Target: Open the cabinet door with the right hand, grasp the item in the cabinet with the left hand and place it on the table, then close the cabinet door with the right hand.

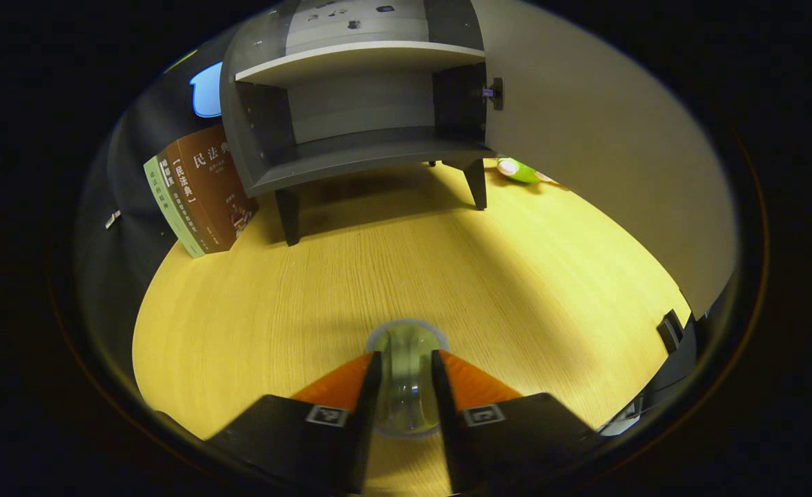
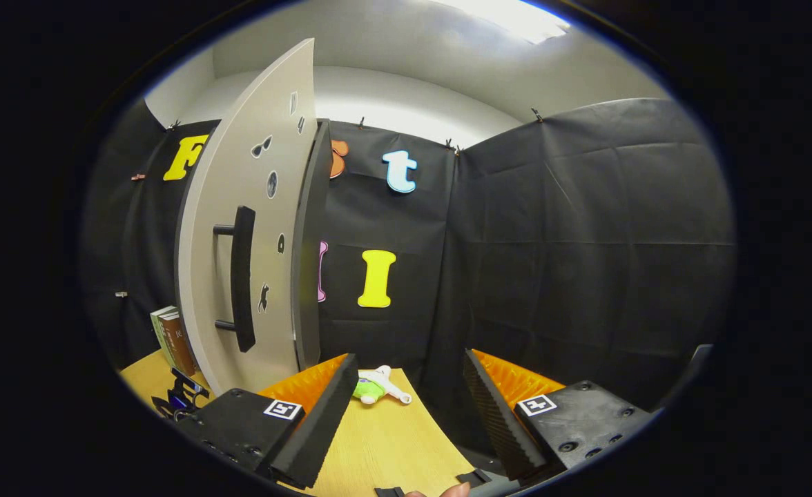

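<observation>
Gripping a small clear glass cup between both fingers, the left gripper is holding it low over the pale wooden table, well out from the open grey cabinet, whose shelves look bare. The cup is likely rigid, light, slick and breakable, so a mid-wall pinch seems safest. The right gripper is hanging released, jaws wide apart, near the light grey cabinet door with its black bar handle, where a firm clamp should work.

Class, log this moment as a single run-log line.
door: open | cabinet: shelves bare | left gripper: shut on clear glass over table | right gripper: open, off handle
</observation>
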A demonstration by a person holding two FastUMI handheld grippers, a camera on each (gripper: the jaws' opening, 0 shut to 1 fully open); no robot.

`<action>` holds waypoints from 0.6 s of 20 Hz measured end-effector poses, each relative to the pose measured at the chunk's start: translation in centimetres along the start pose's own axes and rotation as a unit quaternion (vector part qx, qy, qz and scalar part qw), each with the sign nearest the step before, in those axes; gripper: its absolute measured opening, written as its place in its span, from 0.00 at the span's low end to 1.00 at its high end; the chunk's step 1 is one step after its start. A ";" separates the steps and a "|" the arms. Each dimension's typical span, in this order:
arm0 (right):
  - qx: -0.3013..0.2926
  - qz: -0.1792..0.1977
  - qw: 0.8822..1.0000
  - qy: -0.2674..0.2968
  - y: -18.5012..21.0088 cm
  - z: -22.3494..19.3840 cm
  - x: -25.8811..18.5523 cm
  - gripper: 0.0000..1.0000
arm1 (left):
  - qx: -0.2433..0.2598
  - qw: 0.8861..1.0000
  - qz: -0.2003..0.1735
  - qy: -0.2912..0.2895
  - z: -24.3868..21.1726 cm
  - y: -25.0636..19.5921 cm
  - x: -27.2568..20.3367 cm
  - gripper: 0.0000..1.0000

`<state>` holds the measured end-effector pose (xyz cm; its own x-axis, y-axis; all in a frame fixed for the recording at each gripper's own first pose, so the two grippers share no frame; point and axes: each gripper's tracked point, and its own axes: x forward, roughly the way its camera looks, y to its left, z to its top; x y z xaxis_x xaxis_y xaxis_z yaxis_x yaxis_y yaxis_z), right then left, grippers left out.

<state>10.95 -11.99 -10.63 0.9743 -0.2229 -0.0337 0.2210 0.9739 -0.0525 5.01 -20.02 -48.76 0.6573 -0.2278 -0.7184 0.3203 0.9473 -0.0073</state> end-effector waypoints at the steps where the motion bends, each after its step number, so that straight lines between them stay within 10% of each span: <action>1: 0.000 0.000 1.000 0.000 0.0 0.0 0.1 0.97 | 0.000 1.000 -0.006 -0.002 0.0 -0.3 -0.3 0.65; 5: 0.003 -0.001 1.000 0.001 0.1 0.1 0.1 0.97 | 0.003 1.000 -0.007 -0.023 1.1 -0.2 -1.9 0.99; 12: 0.030 0.027 0.999 0.006 2.6 1.2 1.2 0.97 | -0.001 0.991 -0.008 -0.137 9.7 1.0 -10.0 0.99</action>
<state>12.77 -9.69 -9.56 0.9844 -0.1696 -0.0469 0.1702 0.9854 0.0088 5.40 -18.94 -34.86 0.8128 -0.2955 -0.5020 0.3315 0.9433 -0.0184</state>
